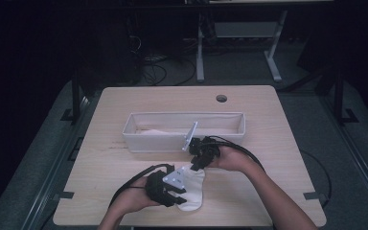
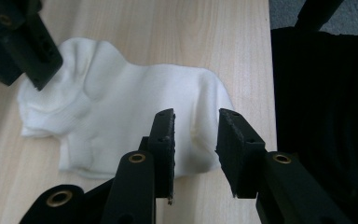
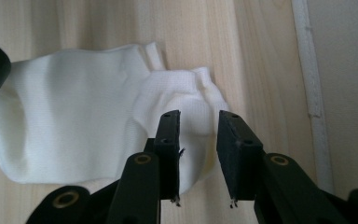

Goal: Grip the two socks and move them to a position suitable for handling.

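1. Left tongs [image 2: 196, 135] are held apart w/ jaws over the toe end of the white sock [image 2: 121, 121].
2. Right tongs [image 3: 196, 135] are likewise apart, at the sock's cuff.
3. Sock is laid flat on the desk [image 1: 268, 143], near its front edge, just before the white bin [image 1: 139, 141].

Parted jaws over white sock [image 3: 88, 121]; wooden table [image 3: 261, 56]
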